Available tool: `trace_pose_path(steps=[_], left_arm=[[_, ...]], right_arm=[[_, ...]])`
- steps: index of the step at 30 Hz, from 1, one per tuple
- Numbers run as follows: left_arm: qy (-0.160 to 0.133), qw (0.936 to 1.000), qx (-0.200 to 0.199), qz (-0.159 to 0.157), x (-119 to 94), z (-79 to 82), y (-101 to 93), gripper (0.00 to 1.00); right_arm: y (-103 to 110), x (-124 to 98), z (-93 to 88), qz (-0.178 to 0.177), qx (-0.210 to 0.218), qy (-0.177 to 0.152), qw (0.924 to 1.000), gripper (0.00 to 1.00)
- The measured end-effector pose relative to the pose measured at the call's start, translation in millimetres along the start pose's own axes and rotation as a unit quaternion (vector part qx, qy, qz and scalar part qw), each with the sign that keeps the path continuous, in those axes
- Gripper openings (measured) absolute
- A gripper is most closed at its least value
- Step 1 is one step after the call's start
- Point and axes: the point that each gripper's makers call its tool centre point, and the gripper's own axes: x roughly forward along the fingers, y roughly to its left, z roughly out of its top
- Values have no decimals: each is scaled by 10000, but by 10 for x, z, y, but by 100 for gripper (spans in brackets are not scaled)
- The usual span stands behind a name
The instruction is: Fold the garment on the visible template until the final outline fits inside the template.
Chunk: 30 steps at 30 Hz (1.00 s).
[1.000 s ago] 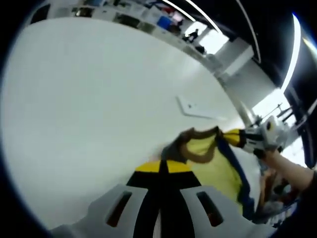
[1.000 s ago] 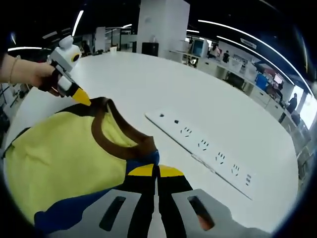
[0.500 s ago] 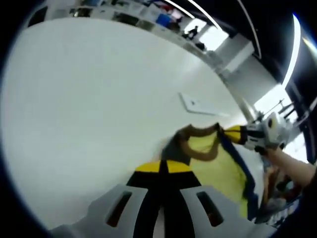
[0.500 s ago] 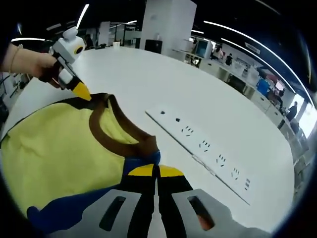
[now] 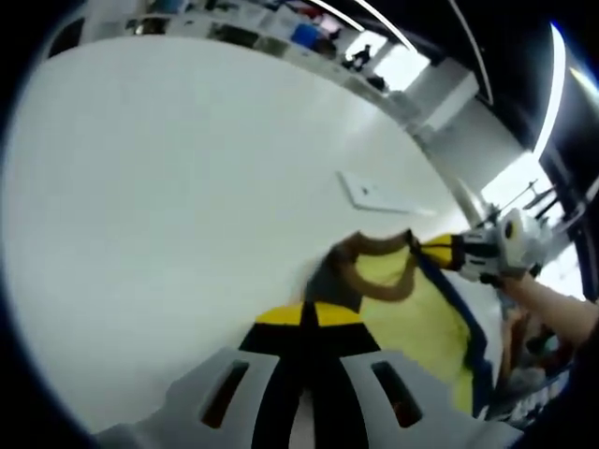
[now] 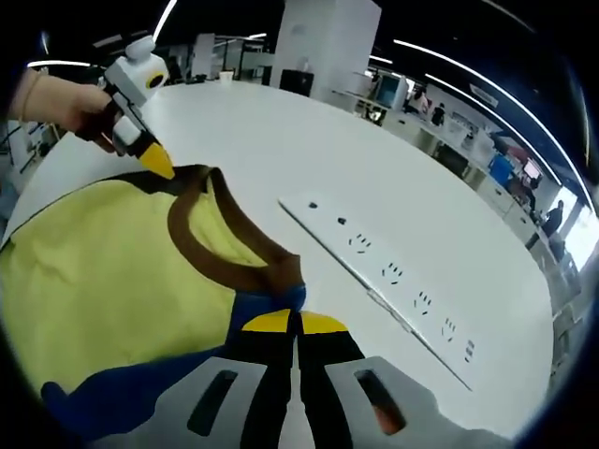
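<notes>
Tongs front and centre in the right gripper view: the right tongs (image 6: 295, 323) are clenched on the garment (image 6: 112, 281), yellow tips pinched together on the blue shoulder just beside the brown collar (image 6: 220, 248). Up at 10 o'clock in that view, the left tongs (image 6: 154, 164) bite the other shoulder, a hand (image 6: 61, 101) wrapped round the grip behind them. The yellow cloth hangs spread between the two holds, with blue trim running along its lower edge at 8 o'clock. Over at 3 o'clock on the white tabletop (image 6: 309, 150) lies a long white power strip (image 6: 388, 276), its sockets in a row, apart from the cloth. Switch to the left gripper view: the left tongs (image 5: 304, 316) are shut on the collar end of the garment (image 5: 412, 313), and the right tongs (image 5: 440, 251) come in at 3 o'clock, gripping the far shoulder. The power strip (image 5: 379, 196) sits beyond at 1 o'clock.
</notes>
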Motion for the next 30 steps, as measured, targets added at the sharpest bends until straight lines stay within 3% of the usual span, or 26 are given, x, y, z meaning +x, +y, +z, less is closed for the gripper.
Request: trace_pose_path(steps=[21,30], left_arm=[[-87,9997,214,44,-77,26,-92,0],[-441,9978,499,-9,-200,167,-187,0]], right_arm=[[4,1,0,-39,-68,29,10000,3],[-35,-130,24,-156,73,-3,9999,10]])
